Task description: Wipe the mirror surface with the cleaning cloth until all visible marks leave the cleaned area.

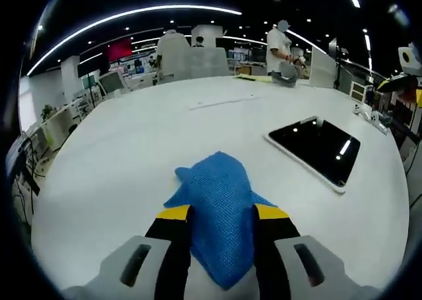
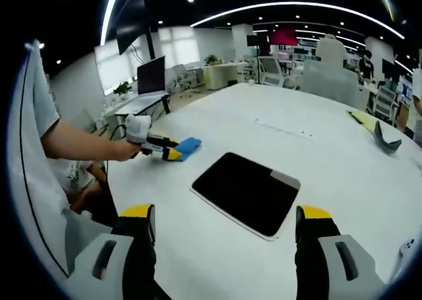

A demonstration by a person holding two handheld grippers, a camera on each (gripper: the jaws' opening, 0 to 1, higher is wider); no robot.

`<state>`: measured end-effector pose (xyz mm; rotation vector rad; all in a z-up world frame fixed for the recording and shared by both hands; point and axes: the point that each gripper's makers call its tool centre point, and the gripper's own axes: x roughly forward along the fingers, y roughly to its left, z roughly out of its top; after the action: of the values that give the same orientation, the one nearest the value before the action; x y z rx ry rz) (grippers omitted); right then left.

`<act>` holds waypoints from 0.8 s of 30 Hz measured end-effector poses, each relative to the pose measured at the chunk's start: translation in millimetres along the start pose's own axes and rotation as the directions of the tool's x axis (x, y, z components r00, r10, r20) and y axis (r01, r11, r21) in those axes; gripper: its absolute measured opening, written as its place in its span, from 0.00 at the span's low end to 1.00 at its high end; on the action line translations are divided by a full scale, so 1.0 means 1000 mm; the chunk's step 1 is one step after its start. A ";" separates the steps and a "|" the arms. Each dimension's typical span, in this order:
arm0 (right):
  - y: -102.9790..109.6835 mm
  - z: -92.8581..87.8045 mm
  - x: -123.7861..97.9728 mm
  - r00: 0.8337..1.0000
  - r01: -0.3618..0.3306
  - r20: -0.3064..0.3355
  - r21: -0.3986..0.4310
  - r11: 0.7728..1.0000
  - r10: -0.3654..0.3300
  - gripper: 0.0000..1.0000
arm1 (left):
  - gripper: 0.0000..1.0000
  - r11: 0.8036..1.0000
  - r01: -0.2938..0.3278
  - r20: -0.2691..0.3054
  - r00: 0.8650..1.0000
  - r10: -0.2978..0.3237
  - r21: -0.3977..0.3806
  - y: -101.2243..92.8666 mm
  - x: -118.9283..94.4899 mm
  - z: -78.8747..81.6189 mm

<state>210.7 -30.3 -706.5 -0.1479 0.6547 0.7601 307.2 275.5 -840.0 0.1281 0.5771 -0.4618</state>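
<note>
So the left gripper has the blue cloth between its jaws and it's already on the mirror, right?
Not on the mirror. The left gripper has the blue cloth between its jaws, but the cloth lies on the bare white table, apart from the mirror. The right gripper view shows the gap too.

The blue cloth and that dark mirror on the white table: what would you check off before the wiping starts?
1. Blue mesh cleaning cloth between the left gripper jaws: ok.
2. Cloth firmly pinched: cannot tell.
3. Dark rectangular mirror lying flat on the round white table, fully visible: ok.
4. Cloth touching the mirror: not ok, it sits apart, beside it.
5. Right gripper open and holding nothing, clear of the mirror: ok.
6. Marks on the mirror: cannot tell, only ceiling light reflections show.
</note>
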 end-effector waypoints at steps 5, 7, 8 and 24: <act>0.000 -0.002 0.001 1.000 -0.001 -0.003 0.000 1.000 0.001 0.87 | 0.34 1.000 0.006 -0.005 1.000 -0.006 -0.001 0.000 0.001 0.001; 0.000 -0.003 0.000 1.000 -0.002 -0.002 0.000 1.000 0.002 0.84 | 0.32 1.000 0.013 -0.004 1.000 -0.013 -0.002 -0.001 0.001 0.001; -0.001 -0.004 0.000 1.000 0.002 -0.006 -0.005 1.000 -0.002 0.82 | 0.32 1.000 0.013 -0.003 1.000 -0.013 0.002 -0.001 0.001 0.001; -0.003 -0.008 0.000 1.000 0.006 0.000 0.018 1.000 -0.006 0.85 | 0.07 0.998 0.052 -0.018 0.999 -0.051 0.038 -0.019 0.003 0.003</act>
<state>208.6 -34.8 -713.0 -0.1332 0.6602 0.7486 302.3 257.2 -839.4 0.1541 0.5891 -0.5224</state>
